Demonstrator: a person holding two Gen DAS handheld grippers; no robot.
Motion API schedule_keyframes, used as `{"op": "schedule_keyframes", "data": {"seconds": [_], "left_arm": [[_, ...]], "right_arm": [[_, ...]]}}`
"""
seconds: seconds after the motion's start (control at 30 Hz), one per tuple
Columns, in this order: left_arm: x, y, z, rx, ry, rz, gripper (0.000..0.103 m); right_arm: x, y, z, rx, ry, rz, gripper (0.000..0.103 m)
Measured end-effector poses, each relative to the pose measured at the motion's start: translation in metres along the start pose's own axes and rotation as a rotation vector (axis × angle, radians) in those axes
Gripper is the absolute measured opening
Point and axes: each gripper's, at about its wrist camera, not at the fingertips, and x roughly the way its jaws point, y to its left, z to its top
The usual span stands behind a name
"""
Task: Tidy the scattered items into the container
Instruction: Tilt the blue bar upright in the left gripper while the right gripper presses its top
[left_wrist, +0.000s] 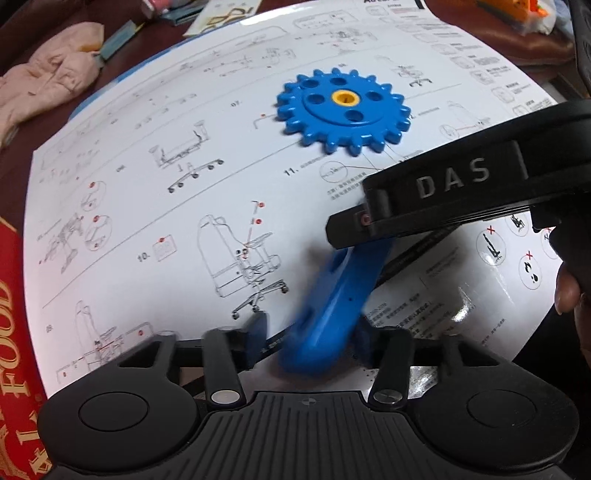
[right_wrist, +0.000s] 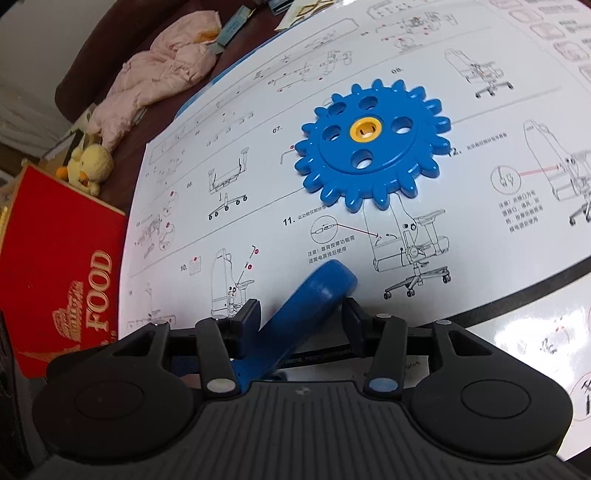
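while the flat blue plastic bar (right_wrist: 295, 325) sits slanted between the right gripper (right_wrist: 301, 317) and left gripper (left_wrist: 310, 332), both unclenched, one should clamp squarely; the blue toothed plastic gear (right_wrist: 373, 147) lies farther off on the white instruction sheet (right_wrist: 221, 221).

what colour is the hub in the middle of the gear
Yellow hub in the blue gear; clearest in the right wrist view.

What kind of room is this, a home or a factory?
Probably a home. A pink padded jacket and a yellow plush duck lie on a dark brown sofa-like seat, beside a white chair-assembly instruction sheet holding a blue plastic toy gear.
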Motion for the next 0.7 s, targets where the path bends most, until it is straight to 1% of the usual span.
{"op": "schedule_keyframes", "data": {"seconds": [0.07,0.1,0.13,0.17,0.2,0.33,0.4,0.43,0.47,0.5,0.57,0.6,0.63,0.7], "left_arm": [[-0.004,-0.002,-0.001,0.018,-0.012,-0.006,0.031],[-0.005,-0.004,-0.001,0.029,-0.016,-0.013,0.029],[-0.006,-0.007,-0.001,0.038,-0.017,-0.019,0.023],[-0.006,-0.010,-0.001,0.046,-0.018,-0.024,0.017],[-0.006,-0.013,-0.001,0.056,-0.019,-0.029,0.015],[-0.005,-0.017,-0.002,0.067,-0.021,-0.024,0.016],[-0.004,-0.016,-0.002,0.059,-0.015,-0.021,0.017],[-0.003,-0.015,-0.003,0.053,-0.011,-0.021,0.018],[-0.003,-0.014,-0.003,0.048,-0.009,-0.021,0.021],[-0.003,-0.014,-0.003,0.044,-0.010,-0.018,0.024],[-0.003,-0.013,-0.004,0.038,-0.008,-0.009,0.037],[-0.003,-0.012,-0.004,0.033,-0.007,0.000,0.041],[-0.002,-0.011,-0.004,0.025,-0.007,0.008,0.042],[-0.002,-0.008,-0.004,0.009,-0.006,0.004,0.041]], "right_arm": [[0.000,-0.002,0.000,0.010,0.001,0.017,0.058],[0.000,-0.002,0.000,0.008,0.003,0.021,0.059],[0.000,0.000,0.000,0.001,0.005,0.021,0.061],[0.001,0.001,0.000,-0.009,0.008,0.023,0.065],[0.002,0.003,0.000,-0.016,0.011,0.028,0.069],[0.003,0.005,0.002,-0.021,0.022,0.029,0.071],[0.003,0.006,0.002,-0.029,0.029,0.016,0.067],[0.003,0.006,0.002,-0.029,0.031,0.010,0.067],[0.002,0.006,0.002,-0.022,0.033,0.013,0.065],[0.002,0.006,0.002,-0.012,0.035,0.024,0.059],[0.002,0.007,0.002,-0.010,0.038,0.038,0.056],[0.003,0.008,0.002,-0.019,0.043,0.040,0.056],[0.005,0.008,0.002,-0.025,0.054,0.048,0.057],[0.008,0.006,0.001,-0.014,0.073,0.069,0.061]]}}
